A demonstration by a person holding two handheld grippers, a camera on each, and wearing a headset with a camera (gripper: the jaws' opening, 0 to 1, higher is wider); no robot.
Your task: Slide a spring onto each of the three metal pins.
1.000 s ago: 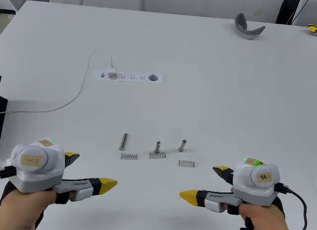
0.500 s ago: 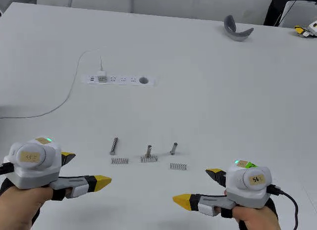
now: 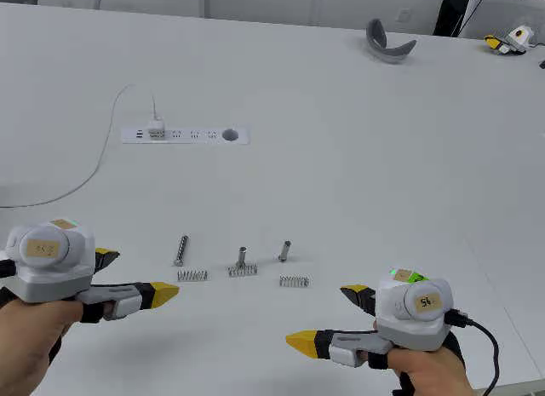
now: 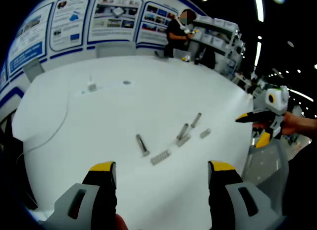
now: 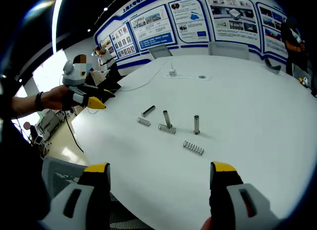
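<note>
Springs, three of them, lay bare on the white table (image 3: 358,183) and none was on a pin: the left spring (image 3: 192,276) just in front of the left pin (image 3: 181,249), which lay on its side, the middle spring (image 3: 243,271) at the foot of the middle pin (image 3: 241,257), and the right spring (image 3: 294,282) a little apart, in front of the right pin (image 3: 284,250). In the right gripper view the middle and right pins appeared to stand upright. Over the last second the whole head view had slid across the picture, power strip (image 3: 183,134) and all, so the headset had turned rather than the parts; pins and springs kept their places against one another. The left gripper (image 3: 136,275) stayed low at the near left edge and the right gripper (image 3: 324,317) at the near right, both well short of the row, each with its yellow-tipped jaws spread wide and nothing between them; the left gripper view and the right gripper view showed the same open gap with the parts lying beyond it. So the change was one of looking, not of work: I judged the task as not yet begun, all three springs left to thread, with the lying left pin likely needing to be held or stood up first.
</note>
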